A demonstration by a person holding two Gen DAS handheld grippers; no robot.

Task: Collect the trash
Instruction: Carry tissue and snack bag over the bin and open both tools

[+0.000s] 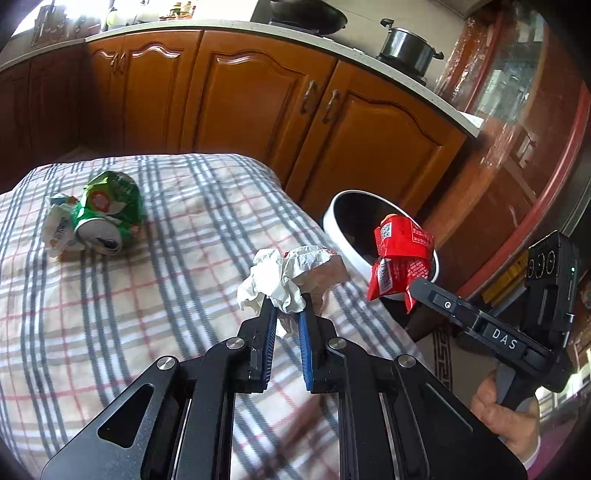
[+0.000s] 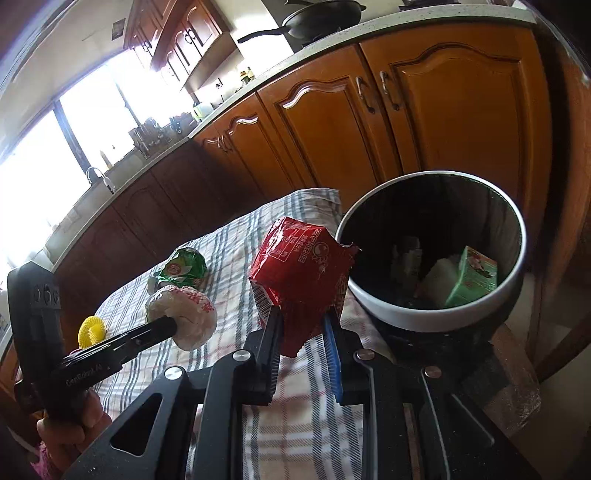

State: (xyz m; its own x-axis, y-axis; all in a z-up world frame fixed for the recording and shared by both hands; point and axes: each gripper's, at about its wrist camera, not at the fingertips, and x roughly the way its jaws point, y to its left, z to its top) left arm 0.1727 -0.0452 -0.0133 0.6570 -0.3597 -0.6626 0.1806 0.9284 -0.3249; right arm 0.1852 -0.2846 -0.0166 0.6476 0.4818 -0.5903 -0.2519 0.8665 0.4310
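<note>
My left gripper (image 1: pixel 288 312) is shut on a crumpled white paper wad (image 1: pixel 280 280) and holds it above the plaid-covered table (image 1: pixel 147 314). My right gripper (image 2: pixel 301 321) is shut on a red snack wrapper (image 2: pixel 299 266), held just left of the white-rimmed trash bin (image 2: pixel 436 317). The wrapper also shows in the left wrist view (image 1: pixel 400 258), in front of the bin (image 1: pixel 340 225). A crushed green can (image 1: pixel 107 214) with a white wrapper (image 1: pixel 57 229) beside it lies at the table's far left. The bin holds a green carton (image 2: pixel 472 277).
Wooden kitchen cabinets (image 1: pixel 258 96) stand behind the table under a counter with a pot (image 1: pixel 408 46) and a wok (image 2: pixel 321 16). A yellow ring-shaped object (image 2: pixel 91 330) lies on the table near the left gripper. The bin stands off the table's right edge.
</note>
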